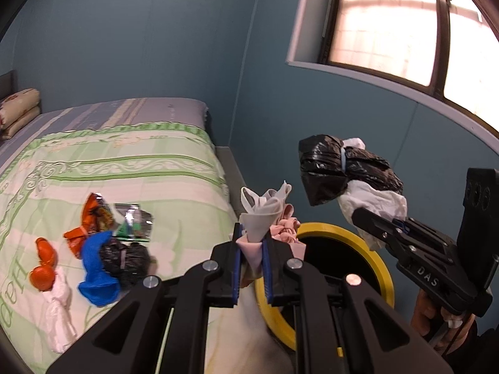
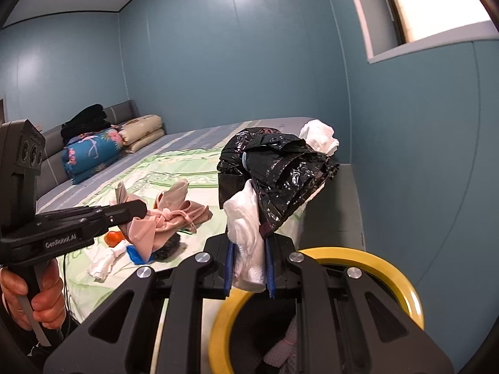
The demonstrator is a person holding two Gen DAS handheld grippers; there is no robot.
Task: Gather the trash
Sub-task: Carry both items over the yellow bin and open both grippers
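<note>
My left gripper (image 1: 251, 238) is shut on a knotted pink and white plastic bag (image 1: 265, 210), held up beside the bin with the yellow rim (image 1: 383, 265). My right gripper (image 2: 249, 257) is shut on a bundle of white and black plastic bags (image 2: 280, 171), held just above the same bin's rim (image 2: 402, 280). Each gripper also shows in the other view: the right gripper (image 1: 363, 218) with its bundle (image 1: 333, 168), the left gripper (image 2: 138, 210) with the pink bag (image 2: 170, 215). More trash lies on the bed: orange wrappers (image 1: 93, 218), a blue bag (image 1: 96, 268), a black bag (image 1: 128, 260), a white bag (image 1: 59, 308).
The bed's green patterned quilt (image 1: 124, 162) fills the left, with pillows (image 1: 18, 109) and folded blankets (image 2: 90, 155) at its head. Blue walls close in behind, with a window (image 1: 389, 21) above the bin. A person's hand (image 2: 37, 293) grips the left handle.
</note>
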